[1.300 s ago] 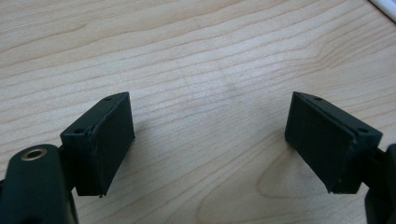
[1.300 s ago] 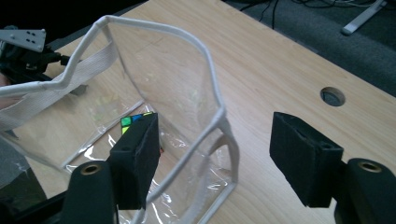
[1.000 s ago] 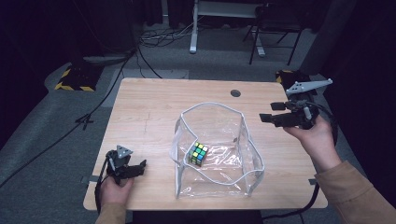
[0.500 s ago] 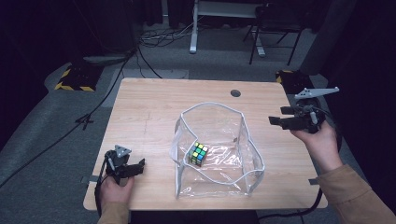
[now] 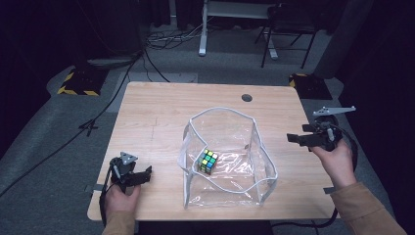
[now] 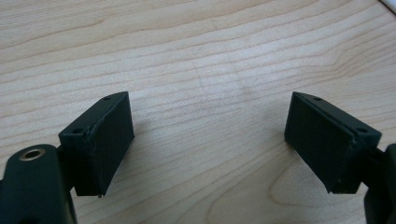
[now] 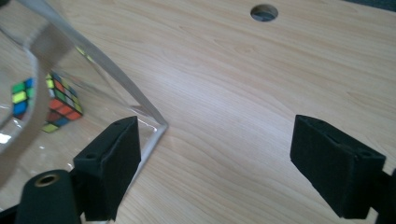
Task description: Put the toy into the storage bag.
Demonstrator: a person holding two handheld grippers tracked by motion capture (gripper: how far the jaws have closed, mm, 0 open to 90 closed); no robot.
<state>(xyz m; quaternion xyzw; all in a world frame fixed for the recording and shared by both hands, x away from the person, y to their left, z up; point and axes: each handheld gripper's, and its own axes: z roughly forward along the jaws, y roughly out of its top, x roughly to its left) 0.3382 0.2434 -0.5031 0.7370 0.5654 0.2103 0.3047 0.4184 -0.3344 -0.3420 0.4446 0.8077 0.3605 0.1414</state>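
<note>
right gripper (image 5: 299, 139) jaws spread wide, nothing between them, held over right edge of table (image 5: 161, 112). clear bag (image 5: 230, 161) near its left jaw, apart from it; puzzle cube (image 5: 208, 161) inside bag, further past same jaw. left gripper (image 5: 142, 175) also spread, empty, low over bare wood; bag and cube well off toward its right-jaw side.
</note>
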